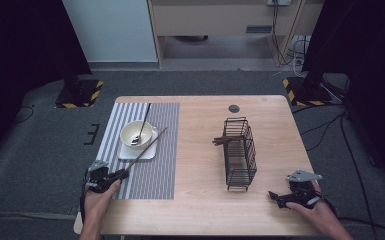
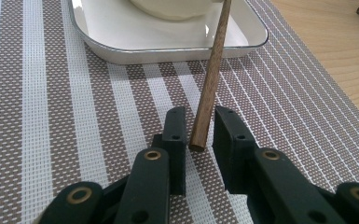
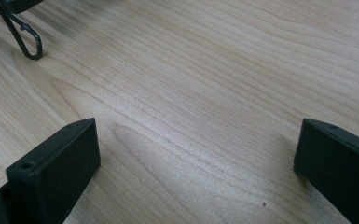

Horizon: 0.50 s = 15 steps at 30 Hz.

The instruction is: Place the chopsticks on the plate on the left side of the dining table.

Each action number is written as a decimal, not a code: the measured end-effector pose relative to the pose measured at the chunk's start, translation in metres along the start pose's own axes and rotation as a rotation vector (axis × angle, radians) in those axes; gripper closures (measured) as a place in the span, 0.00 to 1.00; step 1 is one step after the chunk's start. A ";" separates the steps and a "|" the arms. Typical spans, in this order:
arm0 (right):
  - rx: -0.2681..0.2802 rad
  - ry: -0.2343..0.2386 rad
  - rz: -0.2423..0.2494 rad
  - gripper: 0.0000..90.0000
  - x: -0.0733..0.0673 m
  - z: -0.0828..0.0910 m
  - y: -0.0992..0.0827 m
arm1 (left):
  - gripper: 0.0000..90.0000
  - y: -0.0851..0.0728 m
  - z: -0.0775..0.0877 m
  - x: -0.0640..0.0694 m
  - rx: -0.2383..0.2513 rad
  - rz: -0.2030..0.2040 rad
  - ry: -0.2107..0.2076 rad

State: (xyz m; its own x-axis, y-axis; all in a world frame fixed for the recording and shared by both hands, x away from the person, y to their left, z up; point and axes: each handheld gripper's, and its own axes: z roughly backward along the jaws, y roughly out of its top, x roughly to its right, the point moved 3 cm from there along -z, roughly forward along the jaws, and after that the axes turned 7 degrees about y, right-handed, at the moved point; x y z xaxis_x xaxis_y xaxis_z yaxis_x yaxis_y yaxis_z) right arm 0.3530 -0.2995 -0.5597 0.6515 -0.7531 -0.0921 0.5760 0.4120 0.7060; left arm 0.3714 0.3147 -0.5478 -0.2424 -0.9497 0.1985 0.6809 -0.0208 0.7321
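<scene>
Two tools: left tool (image 2: 200,128) grips a wooden chopstick (image 2: 210,74); right tool (image 3: 196,172) gapes wide, empty.

Left gripper view: bowl (image 2: 172,8) and plate (image 2: 121,42) cut off by top edge; chopstick (image 2: 210,79) upper end out of frame. Right gripper view: wire rack (image 3: 25,39) foot only, upper left corner.

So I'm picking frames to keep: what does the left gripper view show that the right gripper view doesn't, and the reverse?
Left gripper view: a brown wooden chopstick between the left gripper fingers, a brown-and-white striped woven placemat, and a white square plate.
Right gripper view: the right gripper wide open and a black wire rack foot.
Both: the light wooden table.
</scene>
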 end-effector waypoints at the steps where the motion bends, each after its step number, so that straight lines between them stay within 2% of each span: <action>1: 0.000 0.000 -0.002 0.00 0.000 0.000 0.000 | 0.83 0.000 0.000 0.000 0.001 0.001 0.001; 4: 0.000 0.000 0.000 0.00 0.000 0.000 0.000 | 0.79 0.001 0.002 0.000 0.011 0.003 0.007; 6: 0.000 0.001 -0.002 0.00 0.000 0.000 0.000 | 0.75 0.002 0.004 -0.001 0.037 0.015 0.010; 9: 0.000 0.001 -0.001 0.00 0.000 0.000 0.000 | 0.61 0.008 0.011 -0.003 0.088 0.008 0.030; 11: 0.000 0.001 -0.001 0.00 0.000 0.000 0.000 | 0.55 0.010 0.015 -0.004 0.113 0.010 0.029; 15: 0.000 0.002 -0.002 0.00 0.000 0.000 0.000 | 0.51 0.010 0.018 -0.006 0.117 0.009 0.038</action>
State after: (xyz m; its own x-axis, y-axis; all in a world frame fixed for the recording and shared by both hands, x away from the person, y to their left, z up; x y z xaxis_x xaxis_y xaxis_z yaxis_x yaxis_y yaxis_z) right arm 0.3528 -0.2993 -0.5596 0.6512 -0.7529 -0.0946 0.5774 0.4108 0.7056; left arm 0.3674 0.3260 -0.5299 -0.2088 -0.9609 0.1818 0.5966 0.0221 0.8022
